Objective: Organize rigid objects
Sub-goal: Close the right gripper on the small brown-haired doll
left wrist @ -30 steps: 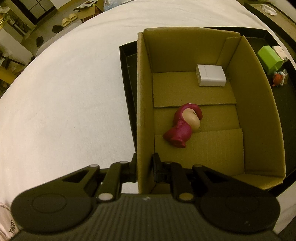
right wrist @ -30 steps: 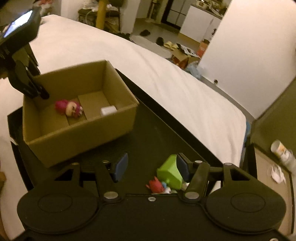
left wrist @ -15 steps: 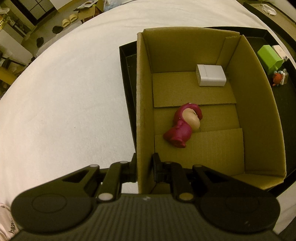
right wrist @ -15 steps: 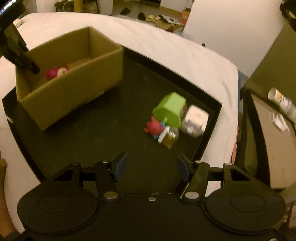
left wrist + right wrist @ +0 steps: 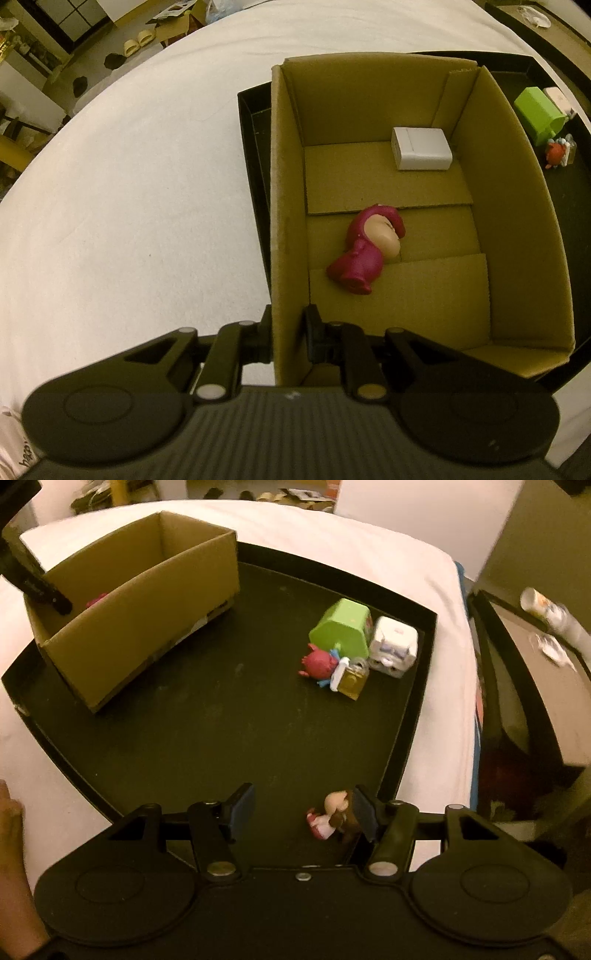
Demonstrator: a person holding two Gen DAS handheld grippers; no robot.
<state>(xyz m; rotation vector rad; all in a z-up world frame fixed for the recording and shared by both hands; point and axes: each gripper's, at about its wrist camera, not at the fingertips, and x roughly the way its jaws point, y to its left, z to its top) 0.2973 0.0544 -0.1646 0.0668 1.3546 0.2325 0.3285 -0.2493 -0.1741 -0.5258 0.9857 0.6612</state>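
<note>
- Nearest, in the left wrist view, the left gripper (image 5: 288, 334) is clamped on the near wall of the box (image 5: 284, 206), one finger outside, one inside.
- Inside the box, a magenta figure (image 5: 364, 254) lies on its side on the floor flaps, about mid-floor.
- Farther in, a white block (image 5: 421, 153) sits in the far right corner, against the back wall.
- Beyond the box's right wall, a green box (image 5: 537, 112) and a small red toy (image 5: 556, 155) rest on the black tray (image 5: 255, 147).
- Under it all lies a white sheet (image 5: 129, 184).
- Nearest, in the right wrist view, the right gripper (image 5: 303, 812) hangs over the tray's near corner, jaws apart and gripping nothing.
- A small doll (image 5: 330, 818) with a pale head and a red and white body lies on the tray, just beside the right finger; I cannot tell if they touch.
- Farther out, the toys cluster near the tray's far right corner: the red toy, a gold bag (image 5: 352, 679), the green box, a white cube (image 5: 393, 648).
- At far left stands the box, with the magenta figure just visible over its wall and the left gripper on its far left wall.
- At the left edge, a hand (image 5: 11, 834) shows.
</note>
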